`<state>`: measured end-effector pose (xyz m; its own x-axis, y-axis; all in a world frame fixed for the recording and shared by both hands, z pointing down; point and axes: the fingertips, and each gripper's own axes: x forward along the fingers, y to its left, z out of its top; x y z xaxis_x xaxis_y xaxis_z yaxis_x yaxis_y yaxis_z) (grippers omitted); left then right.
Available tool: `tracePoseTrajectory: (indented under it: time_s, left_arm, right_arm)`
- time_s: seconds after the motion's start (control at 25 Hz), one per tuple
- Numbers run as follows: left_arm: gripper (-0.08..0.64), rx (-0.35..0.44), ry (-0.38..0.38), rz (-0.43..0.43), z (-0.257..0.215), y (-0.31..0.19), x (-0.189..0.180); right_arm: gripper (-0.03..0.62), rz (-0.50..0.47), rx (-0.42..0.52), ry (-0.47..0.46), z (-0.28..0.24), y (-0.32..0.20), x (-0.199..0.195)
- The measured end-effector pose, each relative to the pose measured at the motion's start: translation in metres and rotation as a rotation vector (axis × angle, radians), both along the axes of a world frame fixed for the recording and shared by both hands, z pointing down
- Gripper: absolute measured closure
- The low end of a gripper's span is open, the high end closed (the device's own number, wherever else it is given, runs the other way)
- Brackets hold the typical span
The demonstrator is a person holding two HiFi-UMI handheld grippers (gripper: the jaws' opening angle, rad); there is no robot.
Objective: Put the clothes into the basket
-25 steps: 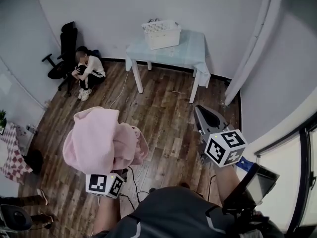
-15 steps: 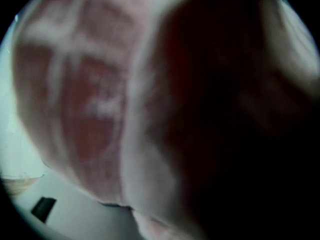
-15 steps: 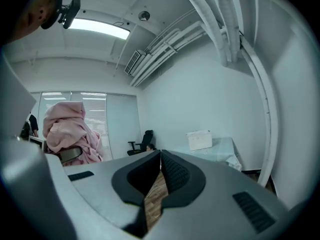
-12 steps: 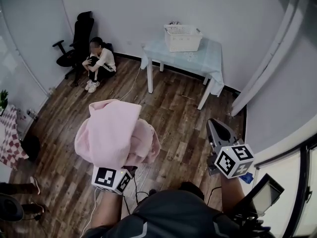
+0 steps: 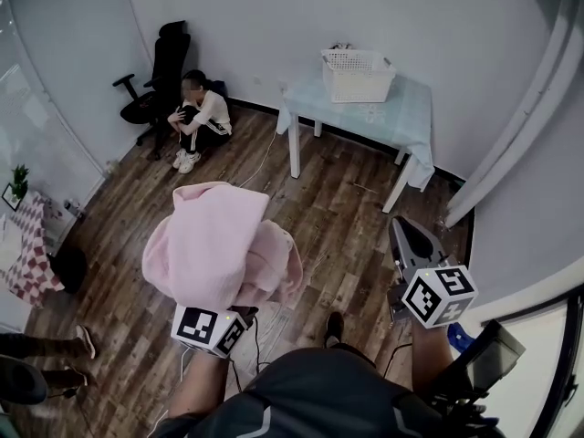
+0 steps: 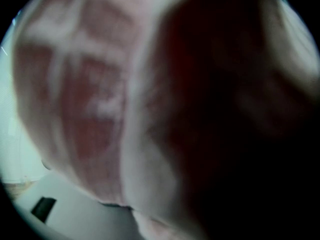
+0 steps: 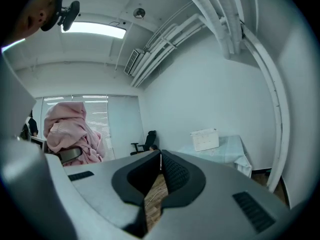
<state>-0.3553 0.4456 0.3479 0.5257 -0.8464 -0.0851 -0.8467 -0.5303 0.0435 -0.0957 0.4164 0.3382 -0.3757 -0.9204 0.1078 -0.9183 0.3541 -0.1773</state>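
Head view | left hand-held gripper (image 5: 222, 310) clamped on pink clothes (image 5: 214, 245) | right hand-held gripper (image 5: 408, 235) pinched shut, empty | basket (image 5: 358, 74) on counter (image 5: 383, 117), well ahead of both | tip imo: carry them high, clear the rim before letting go

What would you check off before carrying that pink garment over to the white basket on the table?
1. Pink garment held by the left gripper: ok, bundled on it, clear of the floor.
2. Right gripper free: ok, jaws together, nothing between them.
3. Basket in place: ok, upright on the table; room inside: cannot tell.
4. Seated person out of the way: ok, by the wall, apart from the table.
5. Floor ahead: not ok, a white cable trails near the table's leg.
6. Left gripper view: not ok, cloth fills it.
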Motion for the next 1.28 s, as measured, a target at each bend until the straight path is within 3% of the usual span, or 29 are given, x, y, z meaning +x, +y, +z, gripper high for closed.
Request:
tracePoseTrajectory:
  time_s: [0.24, 0.52, 0.68, 0.88, 1.28]
  left_arm:
    - [0.169, 0.026, 0.002, -0.043, -0.015, -0.057, 0.024]
    - [0.169, 0.056, 0.033, -0.015, -0.029, -0.117, 0.071]
    - [0.169, 0.003, 0.014, -0.041, -0.02, -0.152, 0.095]
    - [0.169, 0.007, 0.014, -0.038, -0.02, -0.185, 0.127]
    - [0.169, -0.021, -0.019, -0.031, -0.009, -0.263, 0.15]
  right_arm:
    - [0.577, -0.01, 0.024, -0.035, -0.013, -0.072, 0.039]
    - [0.575, -0.031, 0.023, -0.035, -0.014, -0.137, 0.085]
    - [0.577, -0.038, 0.014, -0.042, -0.011, -0.169, 0.115]
    - [0.576, -0.03, 0.003, -0.049, -0.005, -0.202, 0.151]
    - [0.576, -0.039, -0.012, -0.044, 0.005, -0.277, 0.168]
